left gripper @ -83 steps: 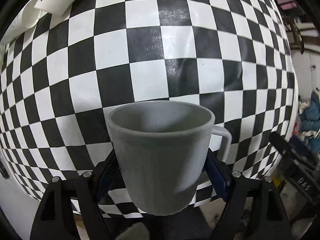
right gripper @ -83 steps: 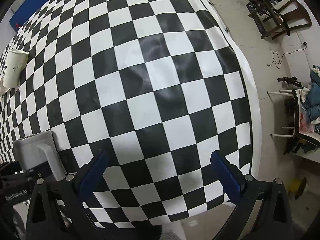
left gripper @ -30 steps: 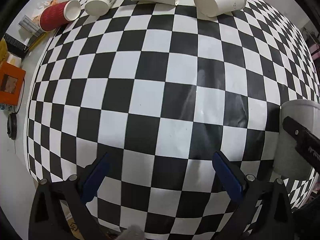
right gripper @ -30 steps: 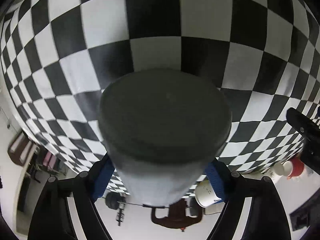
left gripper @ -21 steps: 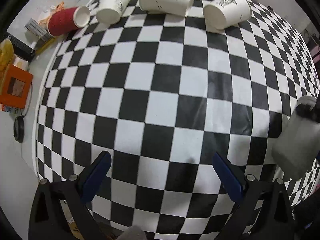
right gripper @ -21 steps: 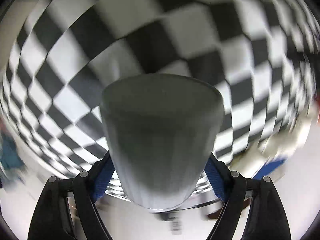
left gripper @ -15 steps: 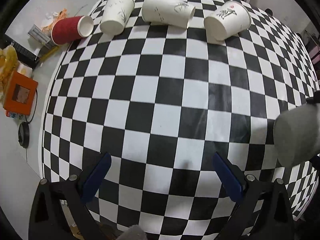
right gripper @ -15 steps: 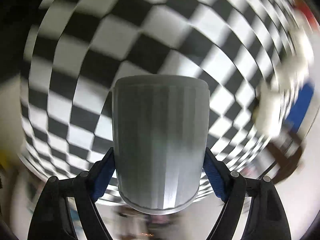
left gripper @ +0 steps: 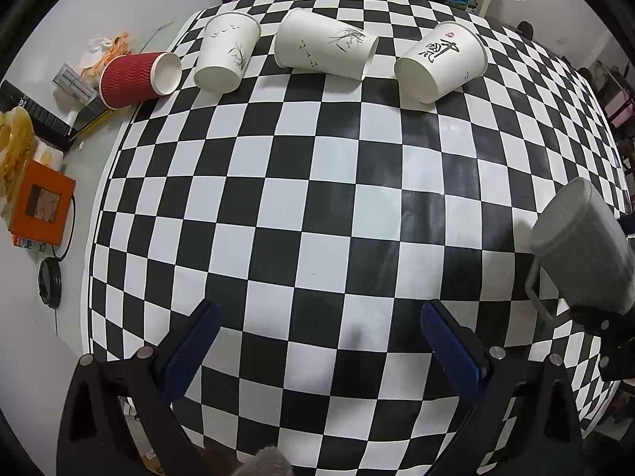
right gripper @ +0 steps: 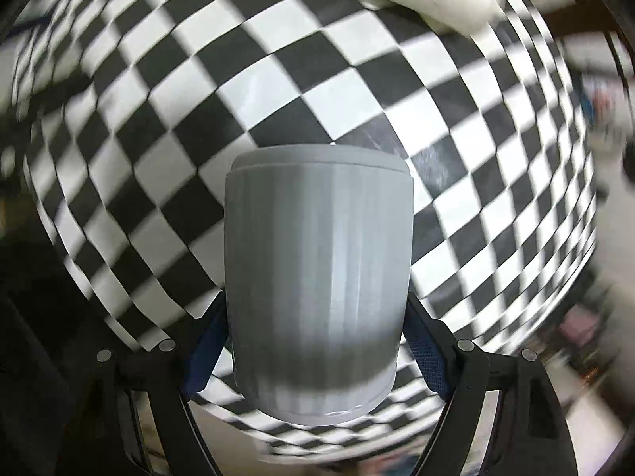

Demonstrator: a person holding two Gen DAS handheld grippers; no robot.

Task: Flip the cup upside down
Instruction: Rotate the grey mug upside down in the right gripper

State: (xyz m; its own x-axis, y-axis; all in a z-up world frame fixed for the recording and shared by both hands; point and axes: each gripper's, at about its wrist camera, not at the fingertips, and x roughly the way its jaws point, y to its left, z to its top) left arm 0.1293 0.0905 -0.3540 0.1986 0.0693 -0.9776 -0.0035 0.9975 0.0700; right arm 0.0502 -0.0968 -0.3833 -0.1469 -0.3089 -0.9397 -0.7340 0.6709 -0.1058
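Note:
A grey mug (right gripper: 317, 285) sits between the blue pads of my right gripper (right gripper: 317, 341), which is shut on it and holds it above the checkered table (right gripper: 357, 99). Its flat base points away from the camera. In the left wrist view the same mug (left gripper: 579, 246) hangs at the right edge, tilted, base up and to the left, handle (left gripper: 533, 289) at its lower left. My left gripper (left gripper: 317, 341) is open and empty over the near part of the table (left gripper: 317, 206).
Three white paper cups (left gripper: 228, 57) (left gripper: 325, 49) (left gripper: 440, 61) and a red ribbed cup (left gripper: 139, 79) lie on their sides along the far edge. An orange box (left gripper: 39, 208) and clutter sit off the table's left side.
The mug passed from my left gripper to my right. The right gripper has been turning with it, its base swinging round. The left gripper has pulled back and up, empty.

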